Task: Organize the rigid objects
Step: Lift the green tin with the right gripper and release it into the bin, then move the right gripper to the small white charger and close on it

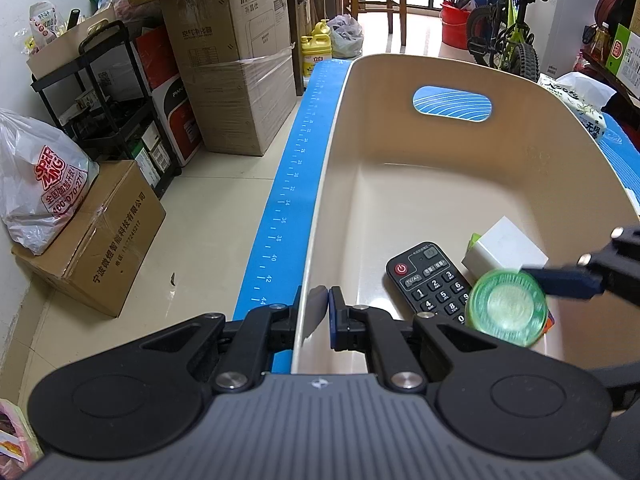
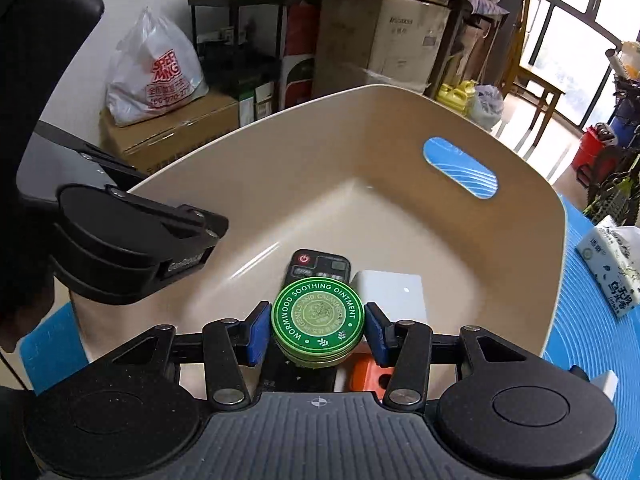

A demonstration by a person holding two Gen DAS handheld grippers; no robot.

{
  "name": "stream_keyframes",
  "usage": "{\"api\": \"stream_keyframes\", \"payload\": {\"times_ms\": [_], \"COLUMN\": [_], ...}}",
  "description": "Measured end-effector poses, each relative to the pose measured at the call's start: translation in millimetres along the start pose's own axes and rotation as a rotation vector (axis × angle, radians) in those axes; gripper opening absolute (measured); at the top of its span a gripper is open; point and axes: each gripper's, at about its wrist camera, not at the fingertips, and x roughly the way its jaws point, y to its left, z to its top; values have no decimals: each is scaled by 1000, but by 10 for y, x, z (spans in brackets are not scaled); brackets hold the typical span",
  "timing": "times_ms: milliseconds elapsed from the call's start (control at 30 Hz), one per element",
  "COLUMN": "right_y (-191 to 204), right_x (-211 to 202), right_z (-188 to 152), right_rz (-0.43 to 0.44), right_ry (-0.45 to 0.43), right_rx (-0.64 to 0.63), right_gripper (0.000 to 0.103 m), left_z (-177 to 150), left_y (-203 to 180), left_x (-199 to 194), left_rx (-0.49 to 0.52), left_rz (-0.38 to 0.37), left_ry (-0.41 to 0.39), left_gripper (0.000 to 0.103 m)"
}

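Note:
A round green ointment tin (image 2: 318,316) hangs over the near corner of the beige plastic bin (image 2: 400,140), and my right gripper (image 2: 318,325) is shut on its sides. Under it on the bin's floor lie a black remote control (image 2: 320,261), a white box (image 2: 390,294) and an orange block (image 2: 366,376). In the left wrist view the tin (image 1: 506,306) is blurred above the remote (image 1: 430,278) and the white box (image 1: 508,248). My left gripper (image 1: 318,306) is shut on the bin's near wall (image 1: 332,152).
The bin stands on a blue mat (image 2: 580,340) with a ruler scale along its left edge (image 1: 288,208). A tissue pack (image 2: 612,268) lies on the mat to the right. Cardboard boxes (image 1: 240,80), a black shelf cart (image 1: 116,100) and a white plastic bag (image 1: 44,188) crowd the floor to the left.

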Motion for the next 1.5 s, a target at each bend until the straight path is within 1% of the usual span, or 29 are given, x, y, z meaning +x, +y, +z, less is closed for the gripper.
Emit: {"api": "stream_keyframes", "payload": {"times_ms": [67,100,200,333,367,400,467,533,633,700,800,867,967,1067,1167,1233,1400,1500], "right_y": [0,11,48,13,5,0,-32,-73,-140,-197,-313,-426,-659,-985,-1326,-1548,-1953,-2161], "right_x": [34,45,66,71,71,61,58,45,-42,-161,-419,-596,-839,-1007,-1055,-1029,-837,-682], "right_z": [7,12,13,26,25,24,17,9,-8,-23,-70,-104,-202,-297,-428,-531,-769,-908], "right_rz": [11,3,1,10,10,6,8,10,17,10,-5,-29,-97,-186,-237,-290,-394,-420], "right_ry": [45,56,81,92,94,92,86,73,43,1,-89,-149,-224,-264,-265,-252,-197,-167], "right_rx": [-11,-18,-41,-25,-21,-18,-5,17,49,65,97,131,195,275,354,394,438,465], "right_gripper": [54,54,54,54,59,61,68,73,73,74,80,83,84,85,85,85,85,85], "left_z": [0,1,2,-4,0,1,0,1,7,7,7,7,8,6,1,9,10,10], "left_y": [4,3,3,0,3,3,3,3,-1,-1,0,0,0,-5,-9,-15,-15,-14], "left_x": [0,0,0,3,2,1,2,6,4,3,3,3,3,1,0,3,4,4], "left_rx": [-1,-2,0,-1,-2,-2,-3,-4,-5,-5,-5,-5,-4,-4,-3,-1,0,0], "left_rz": [-1,-1,0,-1,-1,-2,-2,-4,-4,-4,-4,-5,-5,-5,-5,-4,-4,-4], "left_ry": [0,0,0,0,1,1,1,1,2,2,2,2,2,1,1,1,2,1], "left_gripper": [10,10,10,10,10,10,10,10,10,10,11,11,11,11,11,11,11,11]}}
